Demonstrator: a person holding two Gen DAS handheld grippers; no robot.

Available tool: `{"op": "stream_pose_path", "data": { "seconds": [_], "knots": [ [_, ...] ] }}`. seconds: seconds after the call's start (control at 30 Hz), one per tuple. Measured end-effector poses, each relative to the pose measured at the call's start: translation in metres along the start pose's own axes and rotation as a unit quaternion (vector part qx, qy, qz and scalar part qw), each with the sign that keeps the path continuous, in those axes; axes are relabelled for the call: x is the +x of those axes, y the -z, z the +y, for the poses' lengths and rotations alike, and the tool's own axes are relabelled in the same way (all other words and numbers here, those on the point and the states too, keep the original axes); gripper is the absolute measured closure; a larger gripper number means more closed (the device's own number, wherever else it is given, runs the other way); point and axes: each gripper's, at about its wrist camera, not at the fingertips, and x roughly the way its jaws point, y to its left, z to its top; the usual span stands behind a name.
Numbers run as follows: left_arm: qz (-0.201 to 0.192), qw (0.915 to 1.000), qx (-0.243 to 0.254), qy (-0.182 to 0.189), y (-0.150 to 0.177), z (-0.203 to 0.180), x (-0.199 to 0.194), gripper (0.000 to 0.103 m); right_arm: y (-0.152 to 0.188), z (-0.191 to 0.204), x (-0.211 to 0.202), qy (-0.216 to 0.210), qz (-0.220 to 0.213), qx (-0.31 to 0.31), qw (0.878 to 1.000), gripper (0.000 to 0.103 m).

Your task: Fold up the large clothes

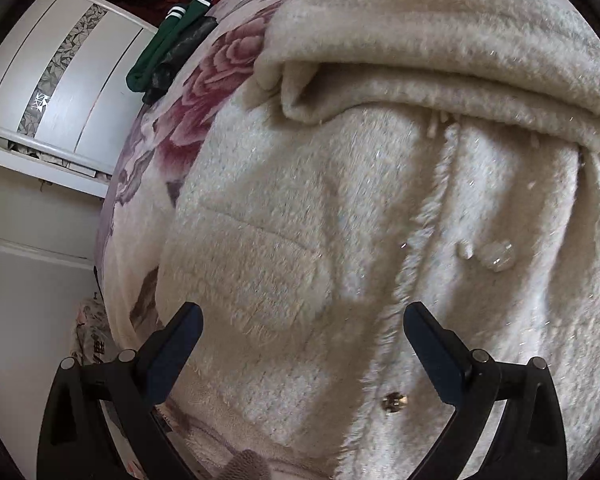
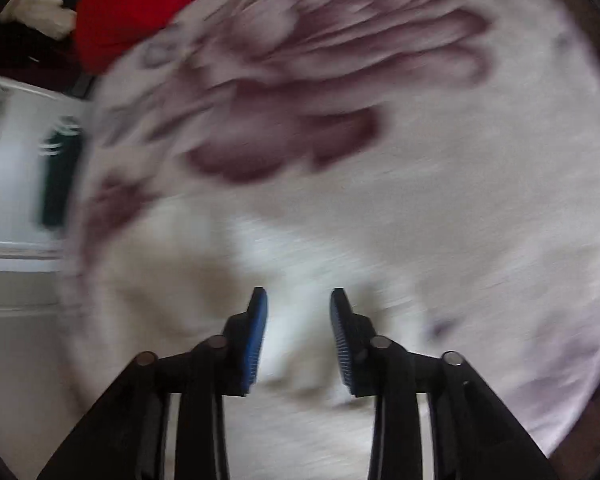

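A cream fluffy coat (image 1: 340,200) lies on a bed with a pink floral blanket (image 1: 204,80). Its upper part is folded over in a thick roll (image 1: 440,52) across the top. A front opening, a gold button (image 1: 394,401) and a clear bead ornament (image 1: 498,257) show. My left gripper (image 1: 302,320) is wide open just above the coat's lower front, holding nothing. In the blurred right wrist view my right gripper (image 2: 299,300) is open with a gap between the blue pads (image 2: 256,340), over pale coat fabric (image 2: 292,344).
A dark green garment with white stripes (image 1: 164,44) lies at the bed's left edge. A red item (image 2: 140,4) sits at the far end. A white wardrobe (image 1: 52,80) stands left of the bed, with floor below it.
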Motion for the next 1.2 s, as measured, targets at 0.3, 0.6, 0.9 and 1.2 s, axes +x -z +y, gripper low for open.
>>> {"op": "stream_pose_path", "data": {
  "seconds": [0.3,0.6,0.9,1.2],
  "knots": [
    [-0.006,0.9988,0.028,0.039,-0.007,0.004,0.015,0.0,0.027,0.029,0.133,0.062,0.199,0.114,0.971,0.077],
    [-0.003,0.9953,0.008,0.096,-0.012,0.037,0.024,0.0,0.014,0.129,0.1,0.111,0.024,0.057,0.992,0.103],
    [-0.002,0.9893,-0.014,0.145,-0.026,0.047,0.024,0.0,0.017,0.164,0.131,0.211,0.199,-0.088,0.953,0.046],
    [0.015,0.9573,0.012,0.289,-0.029,0.024,0.025,0.002,0.103,0.147,0.086,0.147,0.155,-0.062,0.975,0.046]
  ]
}}
